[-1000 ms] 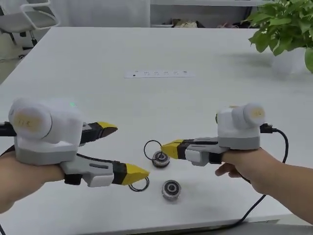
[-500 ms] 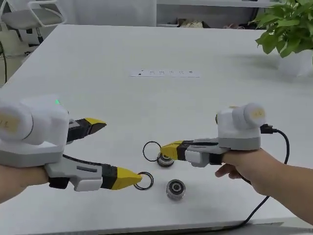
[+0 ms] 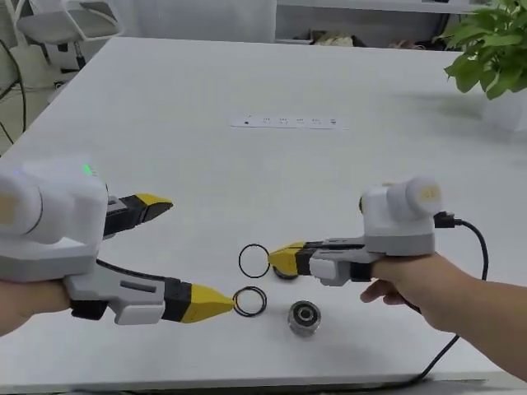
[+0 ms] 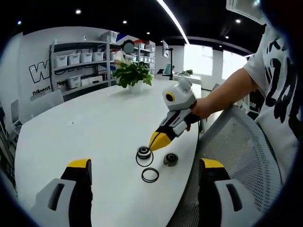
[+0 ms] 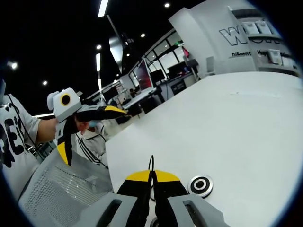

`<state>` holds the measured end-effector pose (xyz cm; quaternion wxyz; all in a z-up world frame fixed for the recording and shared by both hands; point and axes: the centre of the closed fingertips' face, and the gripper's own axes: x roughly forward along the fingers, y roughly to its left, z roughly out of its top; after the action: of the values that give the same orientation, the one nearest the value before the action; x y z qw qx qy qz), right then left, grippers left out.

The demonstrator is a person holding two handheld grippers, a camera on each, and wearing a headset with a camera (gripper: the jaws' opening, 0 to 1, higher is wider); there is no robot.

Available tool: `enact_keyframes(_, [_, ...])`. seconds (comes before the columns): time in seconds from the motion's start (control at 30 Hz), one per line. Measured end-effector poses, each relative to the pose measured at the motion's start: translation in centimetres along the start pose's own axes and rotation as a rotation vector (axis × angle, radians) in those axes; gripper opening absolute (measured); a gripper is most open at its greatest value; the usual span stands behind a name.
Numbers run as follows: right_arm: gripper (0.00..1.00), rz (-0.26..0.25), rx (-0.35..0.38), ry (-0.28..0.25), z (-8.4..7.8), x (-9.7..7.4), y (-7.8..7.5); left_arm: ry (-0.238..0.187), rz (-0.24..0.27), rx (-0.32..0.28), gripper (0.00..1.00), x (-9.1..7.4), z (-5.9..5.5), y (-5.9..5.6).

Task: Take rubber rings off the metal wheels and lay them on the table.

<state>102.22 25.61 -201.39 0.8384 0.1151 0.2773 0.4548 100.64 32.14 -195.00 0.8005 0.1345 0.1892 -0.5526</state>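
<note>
1. Head view, left side: the left tongs [image 3: 199, 251] are released, with the jaws spread wide. A second ago the lower yellow tip lay over the loose ring [image 3: 235, 302]. Now that tip sits back to the left, and the loose ring lies flat on the worktop [image 3: 247, 181] just beside it, not touching. I judge that ring to be delivered and the left tongs free for other work.
2. In the middle, the held ring [image 3: 240, 262] hangs at the tip of the right tongs [image 3: 278, 257], much as it did a second ago. The far wheel [image 3: 287, 273] now shows less from under that tip. The near wheel [image 3: 305, 317] lies in front, apart from both rings, and looks already stripped. What seems to remain is getting the held ring clear and setting it down.
3. The left gripper view looks back at the same group and shows the far wheel whole, with the held ring looping beside and below it. I cannot tell whether the ring is fully off the wheel.
4. The right gripper view settles what the head view leaves in doubt: the right tongs are clenched, with a thin black arc of the held ring rising from between the yellow tips. A wheel lies on the worktop just right of them; I cannot tell which one.
</note>
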Motion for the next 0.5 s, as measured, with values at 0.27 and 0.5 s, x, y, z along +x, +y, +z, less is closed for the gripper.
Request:
enact_keyframes(0.27, [0.00, 0.025, 0.029, 0.039, -1.1, 0.8, 0.2, 0.007, 0.016, 0.000, 0.94, -0.6, -0.5, 0.2])
enact_keyframes(0.5, [0.00, 0.037, 0.048, 0.082, -2.1, 1.2, 0.2, 0.019, 0.018, 0.004, 0.94, -1.0, -1.0, 0.0])
